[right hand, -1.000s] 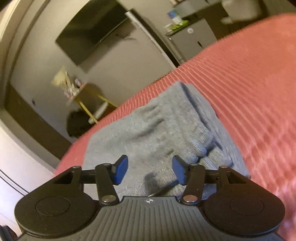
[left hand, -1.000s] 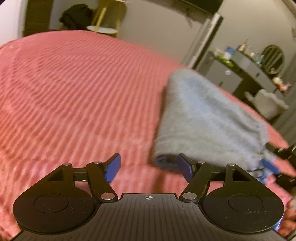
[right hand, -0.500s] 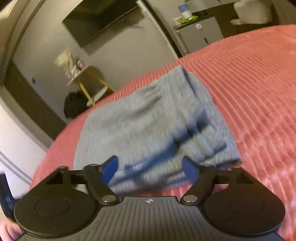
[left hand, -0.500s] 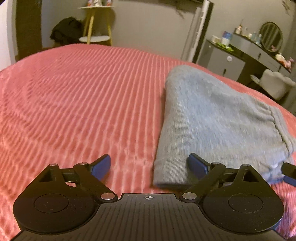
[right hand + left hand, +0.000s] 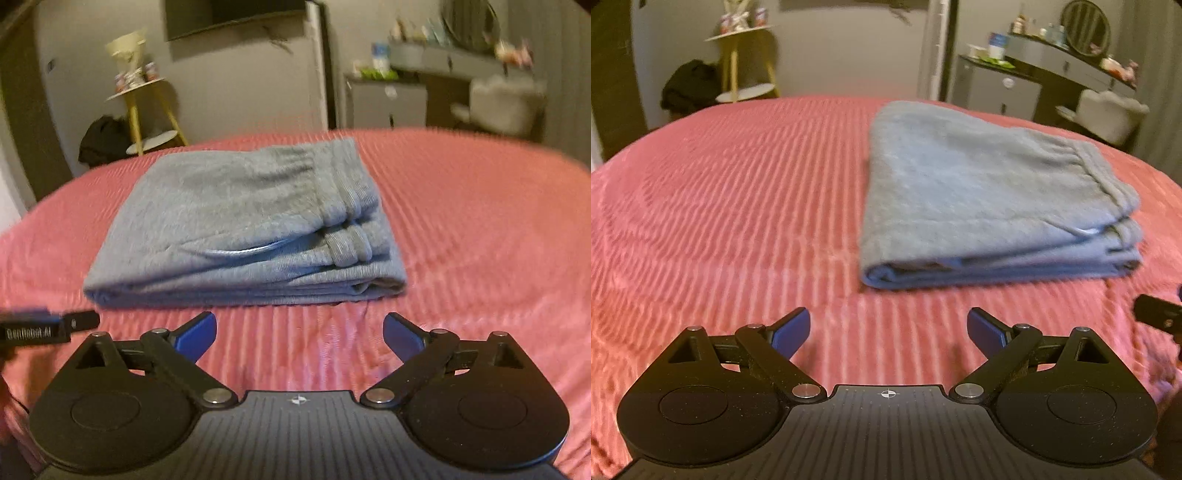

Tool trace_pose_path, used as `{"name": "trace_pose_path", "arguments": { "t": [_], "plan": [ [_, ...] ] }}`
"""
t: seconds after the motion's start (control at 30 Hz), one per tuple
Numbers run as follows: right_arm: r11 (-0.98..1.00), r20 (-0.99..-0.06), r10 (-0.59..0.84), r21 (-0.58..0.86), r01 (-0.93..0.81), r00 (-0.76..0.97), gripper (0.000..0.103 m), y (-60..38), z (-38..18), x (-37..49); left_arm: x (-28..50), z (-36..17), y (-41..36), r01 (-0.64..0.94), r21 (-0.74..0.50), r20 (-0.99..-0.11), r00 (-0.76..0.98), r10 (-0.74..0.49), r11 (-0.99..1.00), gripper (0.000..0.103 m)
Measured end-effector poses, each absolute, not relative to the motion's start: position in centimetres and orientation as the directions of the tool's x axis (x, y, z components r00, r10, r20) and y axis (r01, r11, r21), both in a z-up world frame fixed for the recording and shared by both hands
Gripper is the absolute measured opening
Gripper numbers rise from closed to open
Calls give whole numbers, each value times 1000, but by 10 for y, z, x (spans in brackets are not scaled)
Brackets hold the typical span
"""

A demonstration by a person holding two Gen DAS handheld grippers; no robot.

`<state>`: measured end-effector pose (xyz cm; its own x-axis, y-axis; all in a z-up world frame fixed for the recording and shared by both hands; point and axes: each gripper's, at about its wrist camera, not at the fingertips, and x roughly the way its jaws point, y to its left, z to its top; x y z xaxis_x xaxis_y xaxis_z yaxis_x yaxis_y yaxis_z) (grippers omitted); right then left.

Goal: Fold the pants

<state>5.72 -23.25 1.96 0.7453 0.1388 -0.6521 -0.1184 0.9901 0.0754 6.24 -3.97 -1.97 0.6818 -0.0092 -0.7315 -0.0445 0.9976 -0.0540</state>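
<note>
In the left wrist view, the left gripper point(image 5: 888, 328) fills the bottom of the frame, its blue-tipped fingers point(image 5: 792, 328) spread wide with nothing between them. Beneath and beyond it stretches a pink ribbed bedspread point(image 5: 720, 206). Right of centre lie the grey pants point(image 5: 979, 199), folded into a compact layered stack, apart from the fingers. In the upper left stands a yellow-legged side table point(image 5: 746, 66); a dresser point(image 5: 1034, 66) sits at upper right.

In the right wrist view, the right gripper point(image 5: 300, 334) sits low in the frame, its fingers likewise spread and empty. The folded pants rest just beyond them at centre, ribbed waistband point(image 5: 347, 221) toward the right. A dark wall-mounted screen point(image 5: 232, 14) hangs at the top.
</note>
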Motion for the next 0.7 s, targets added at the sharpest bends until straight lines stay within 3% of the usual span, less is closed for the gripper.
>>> {"name": "trace_pose_path", "arguments": {
  "t": [0.23, 0.37, 0.53, 0.7],
  "plan": [
    [974, -651, 218, 97, -205, 727, 98, -220, 39, 30, 27, 1, -42, -43, -177, -734, 671, -103, 983, 96],
    [978, -614, 180, 32, -204, 769, 99, -214, 54, 19, 18, 15, -47, -33, -208, -700, 703, -125, 978, 96],
    [979, -569, 151, -31, -204, 809, 99, -208, 66, 19, 21, 15, -52, -25, -200, -700, 703, -126, 979, 96],
    [979, -511, 174, -4, -204, 842, 99, -210, 66, 32, 35, 2, -52, -52, -165, -725, 684, -86, 985, 96]
  ]
}}
